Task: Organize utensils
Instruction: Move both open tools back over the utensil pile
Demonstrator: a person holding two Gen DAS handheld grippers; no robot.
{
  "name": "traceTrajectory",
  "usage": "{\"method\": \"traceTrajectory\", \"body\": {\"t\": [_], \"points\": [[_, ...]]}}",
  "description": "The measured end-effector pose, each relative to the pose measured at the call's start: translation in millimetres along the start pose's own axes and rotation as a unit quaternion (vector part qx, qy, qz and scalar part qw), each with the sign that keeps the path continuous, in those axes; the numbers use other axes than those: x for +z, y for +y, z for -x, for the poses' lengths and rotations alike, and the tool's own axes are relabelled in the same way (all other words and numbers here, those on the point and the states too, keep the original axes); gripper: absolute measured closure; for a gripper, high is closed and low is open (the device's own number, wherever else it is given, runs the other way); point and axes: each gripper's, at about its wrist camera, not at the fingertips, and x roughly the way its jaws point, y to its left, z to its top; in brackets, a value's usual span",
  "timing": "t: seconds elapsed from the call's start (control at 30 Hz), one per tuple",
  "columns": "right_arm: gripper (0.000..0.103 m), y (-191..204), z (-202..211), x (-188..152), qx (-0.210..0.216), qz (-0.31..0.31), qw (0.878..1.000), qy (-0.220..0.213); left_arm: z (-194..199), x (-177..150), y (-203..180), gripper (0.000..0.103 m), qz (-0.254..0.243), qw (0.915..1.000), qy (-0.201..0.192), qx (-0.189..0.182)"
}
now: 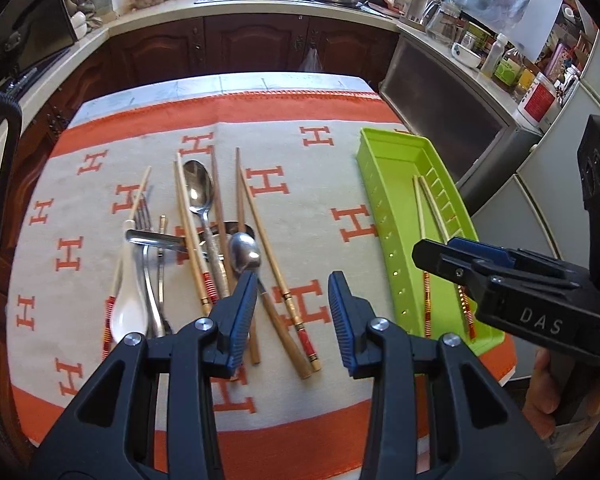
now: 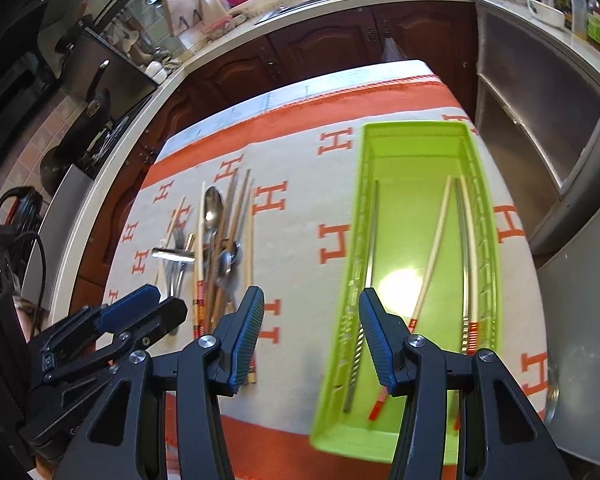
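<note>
Green tray (image 2: 414, 148) lies on the right side of the table, long axis running away from the cameras; inside it, pale chopsticks with red-banded ends (image 2: 430, 264) along the right half, and in the right wrist view one metal chopstick (image 2: 370, 240) against the left wall. Remaining utensils form a loose heap on the orange-and-cream H-patterned cloth (image 1: 320, 208) left of the tray: two metal spoons (image 1: 199, 188), a fork (image 1: 142, 216), a white ceramic spoon (image 1: 126, 316), several wooden chopsticks (image 1: 260, 224), overlapping and crossed. Left gripper (image 1: 293, 312) hangs over the near end of the heap, jaws spread partway, nothing between the pads, touching nothing. Right gripper (image 2: 311, 336) hangs over the tray's near left wall, jaws likewise parted and empty; the wall shows in the gap below.
</note>
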Motion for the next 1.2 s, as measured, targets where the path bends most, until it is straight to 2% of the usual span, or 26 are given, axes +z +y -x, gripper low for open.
{"method": "traceTrajectory", "body": {"t": [0.33,0.8,1.03,1.2], "points": [[0.053,56,-5,-14,0.009,0.047,0.999,0.014,15,-19,41,0.069,0.022,0.9995,-0.006,0.019],[0.053,131,-36,-18,0.029,0.11,0.993,0.033,30,-54,120,0.069,0.068,0.9957,-0.01,0.062],[0.053,161,-57,-17,0.041,0.124,0.99,0.045,31,-70,162,0.069,0.103,0.9929,-0.005,0.061],[0.053,169,-78,-14,0.05,0.117,0.99,0.053,22,-76,191,0.069,0.133,0.9901,0.0,0.045]]}}
